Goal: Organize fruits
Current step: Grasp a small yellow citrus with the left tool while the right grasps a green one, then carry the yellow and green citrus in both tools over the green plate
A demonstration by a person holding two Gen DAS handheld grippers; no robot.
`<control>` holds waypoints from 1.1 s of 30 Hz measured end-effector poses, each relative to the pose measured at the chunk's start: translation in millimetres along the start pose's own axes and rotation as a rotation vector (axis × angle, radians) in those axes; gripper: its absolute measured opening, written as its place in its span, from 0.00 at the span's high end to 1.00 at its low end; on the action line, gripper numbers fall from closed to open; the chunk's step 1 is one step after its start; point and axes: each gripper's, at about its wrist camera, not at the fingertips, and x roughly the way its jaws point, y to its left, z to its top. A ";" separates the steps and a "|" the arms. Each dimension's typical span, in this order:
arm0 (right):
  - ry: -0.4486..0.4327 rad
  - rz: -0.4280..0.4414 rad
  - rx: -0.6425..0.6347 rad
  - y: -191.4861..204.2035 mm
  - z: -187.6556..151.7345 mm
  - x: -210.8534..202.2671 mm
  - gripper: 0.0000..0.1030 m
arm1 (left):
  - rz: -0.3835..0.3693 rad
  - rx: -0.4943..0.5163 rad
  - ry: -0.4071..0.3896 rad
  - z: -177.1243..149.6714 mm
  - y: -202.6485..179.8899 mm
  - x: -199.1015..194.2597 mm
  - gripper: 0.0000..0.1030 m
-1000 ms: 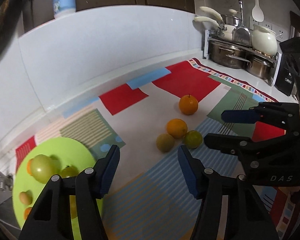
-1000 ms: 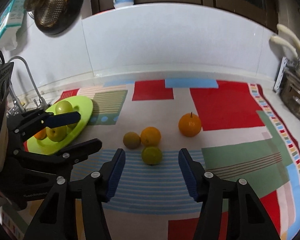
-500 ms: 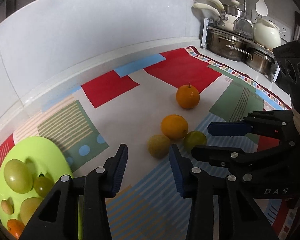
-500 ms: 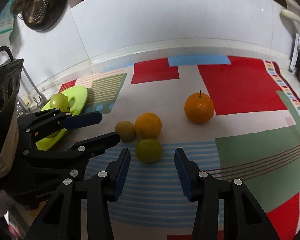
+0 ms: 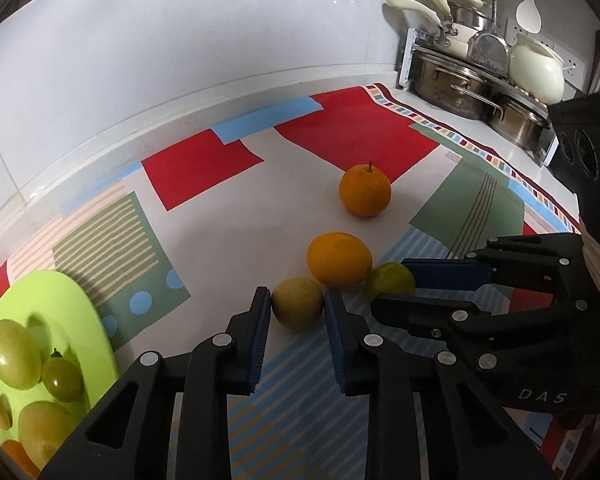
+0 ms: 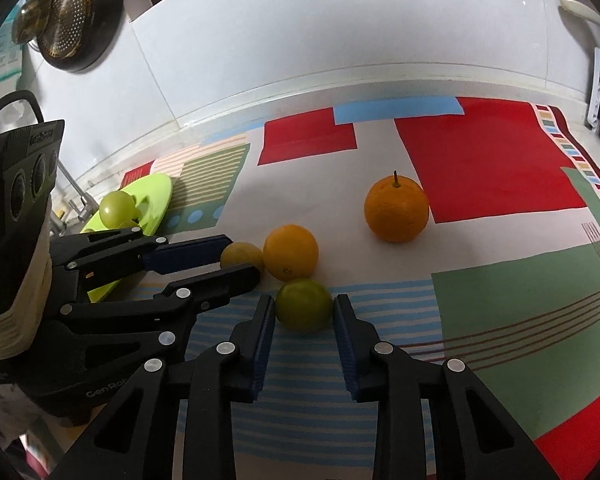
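A yellow-green lemon-like fruit (image 5: 297, 304) lies on the patterned mat, and my left gripper (image 5: 296, 312) is closing on it, both blue pads against its sides. My right gripper (image 6: 304, 312) is closing on a green round fruit (image 6: 303, 306) beside it, pads touching on both sides. A plain orange (image 5: 339, 258) rests against both fruits. A stemmed orange (image 5: 365, 194) stands apart farther back. The lime-green plate (image 5: 60, 304) at the left holds green and orange fruits. Each view shows the other gripper side-on: the right gripper (image 5: 392, 286) and the left gripper (image 6: 240, 258).
The colourful mat (image 5: 204, 168) covers the counter up to a white backsplash. Steel pots and a white pot on a rack (image 5: 460, 80) stand at the back right. A faucet (image 6: 76, 196) and a hanging colander (image 6: 72, 28) are at the left beyond the plate.
Both grippers moved forward and down to the fruit cluster. Their jaws narrowed from wide apart until the pads met the yellow-green fruit and the green fruit.
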 end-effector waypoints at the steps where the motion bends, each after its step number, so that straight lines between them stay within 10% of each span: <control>1: -0.001 -0.002 0.000 0.2 -0.5 -0.3 0.70 | 0.006 -0.008 -0.002 -0.7 -0.2 -2.3 0.73; 33: -0.147 0.031 -0.117 52.7 -10.0 -84.6 0.70 | 0.191 -0.177 -0.148 -31.5 -18.4 -126.6 0.73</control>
